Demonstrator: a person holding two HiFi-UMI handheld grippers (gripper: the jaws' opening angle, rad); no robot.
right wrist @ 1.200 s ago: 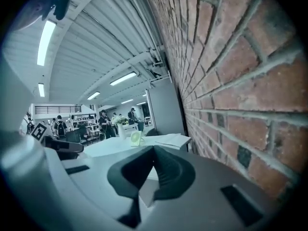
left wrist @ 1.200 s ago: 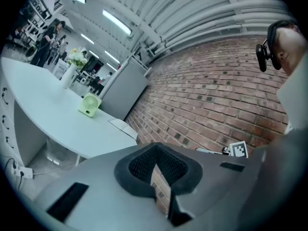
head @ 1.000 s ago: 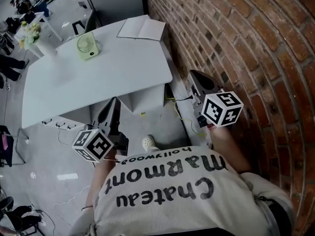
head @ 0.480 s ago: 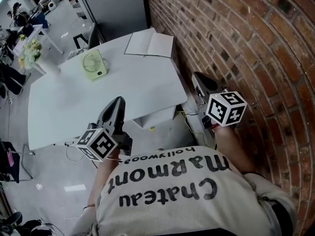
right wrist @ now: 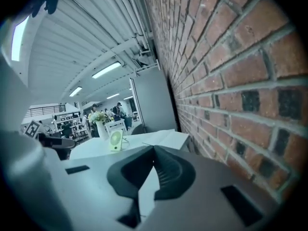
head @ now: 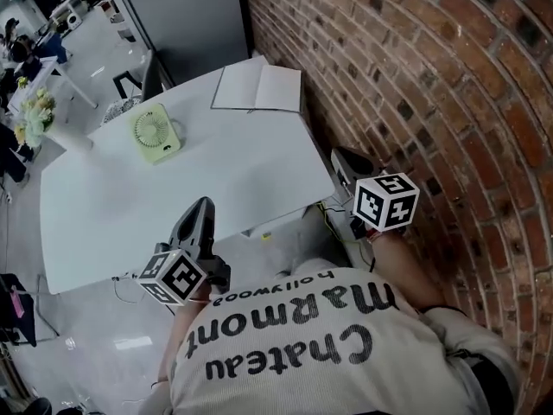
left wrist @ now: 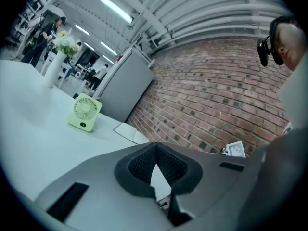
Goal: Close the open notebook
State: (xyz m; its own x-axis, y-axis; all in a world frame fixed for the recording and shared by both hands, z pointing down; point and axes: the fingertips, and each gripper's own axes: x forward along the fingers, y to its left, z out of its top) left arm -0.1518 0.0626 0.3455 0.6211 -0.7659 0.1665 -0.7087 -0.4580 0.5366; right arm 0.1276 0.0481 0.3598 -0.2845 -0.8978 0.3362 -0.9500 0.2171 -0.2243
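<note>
- From my feed, a red brick wall with dark mortar lines fills the right side of the room.
- A white table stands with one end close by that wall.
- Beyond it rises a tall grey cabinet.
- The pale, glossy floor catches reflections.
- Strip lights glow under a ribbed ceiling.

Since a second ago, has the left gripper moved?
Yes: the left gripper has advanced toward the table; its tip now overlaps the near edge.
</note>
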